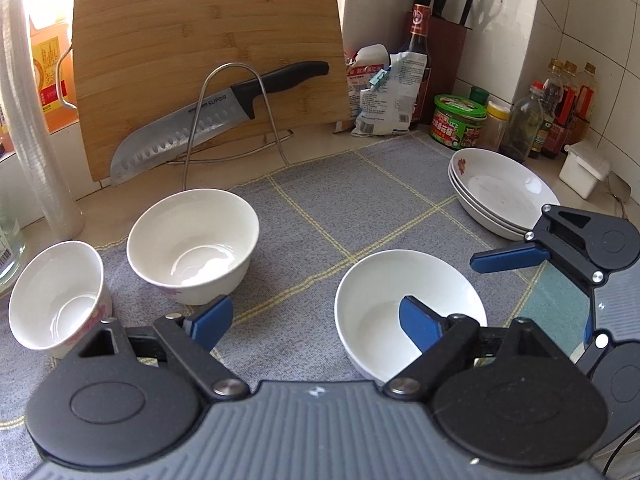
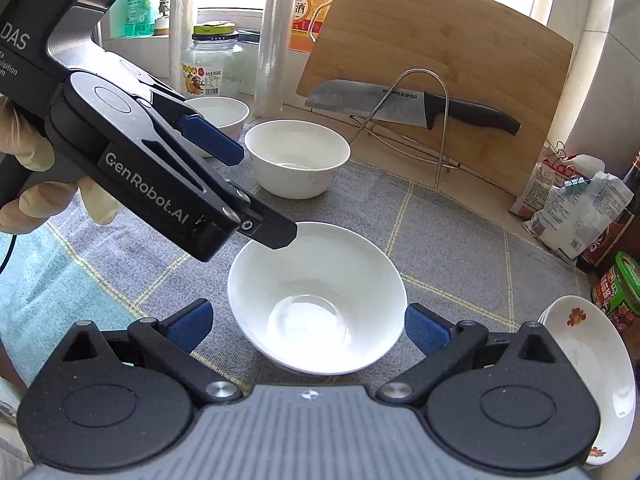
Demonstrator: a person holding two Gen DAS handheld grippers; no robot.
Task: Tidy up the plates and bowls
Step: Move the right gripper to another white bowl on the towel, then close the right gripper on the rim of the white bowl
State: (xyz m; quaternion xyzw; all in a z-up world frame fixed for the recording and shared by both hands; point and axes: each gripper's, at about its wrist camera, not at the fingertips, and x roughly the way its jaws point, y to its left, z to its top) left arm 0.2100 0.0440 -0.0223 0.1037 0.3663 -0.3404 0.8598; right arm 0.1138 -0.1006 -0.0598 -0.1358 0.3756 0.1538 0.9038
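A wide white bowl (image 2: pixel 316 296) sits on the grey checked cloth (image 2: pixel 452 248), and my right gripper (image 2: pixel 308 328) is open around it, one blue pad on each side of its rim. My left gripper (image 1: pixel 316 320) is open too. Its right finger hangs over the inside of this bowl (image 1: pixel 384 304) and its left finger is outside the rim. From the right wrist view, its black fingertip (image 2: pixel 276 236) is at the bowl's far rim. Two deeper white bowls (image 1: pixel 192 240) (image 1: pixel 60 300) stand to the left. A stack of flowered plates (image 1: pixel 500 192) (image 2: pixel 592 360) lies to the right.
A bamboo cutting board (image 1: pixel 208 52) leans at the back, with a large knife (image 1: pixel 208 120) in a wire rack. Bottles, a green-lidded jar (image 1: pixel 458 120), bags and a knife block (image 1: pixel 448 56) crowd the back right corner. A roll of plastic film (image 1: pixel 32 120) stands at the left.
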